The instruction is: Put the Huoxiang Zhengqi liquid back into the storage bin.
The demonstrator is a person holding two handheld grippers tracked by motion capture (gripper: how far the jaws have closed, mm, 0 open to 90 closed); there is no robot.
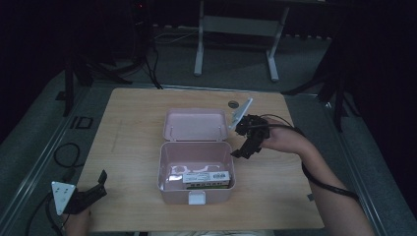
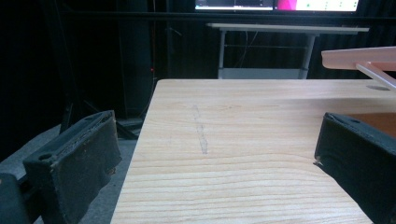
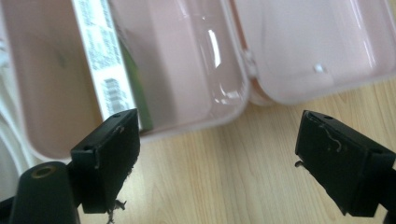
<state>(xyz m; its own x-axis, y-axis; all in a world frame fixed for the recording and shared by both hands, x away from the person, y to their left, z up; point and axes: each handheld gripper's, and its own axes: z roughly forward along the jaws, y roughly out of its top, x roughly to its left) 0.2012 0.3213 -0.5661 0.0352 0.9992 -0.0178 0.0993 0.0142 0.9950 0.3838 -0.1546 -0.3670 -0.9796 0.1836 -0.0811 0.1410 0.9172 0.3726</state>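
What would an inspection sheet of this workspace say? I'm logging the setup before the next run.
Surface: light wooden table, faint scuff.
Job's things: pink plastic box, lid open; white and green labelled carton inside.
Clutter: nothing seen.
Grippers: left gripper open at the near left corner; right gripper open, empty, beside the box.
Cables: black cable along the right forearm.
Surroundings: dark room, white desk frame behind.

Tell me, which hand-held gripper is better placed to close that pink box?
Probably the right hand-held gripper: it hovers open beside the pink box and its raised lid. The left hand-held gripper sits at the table's corner.
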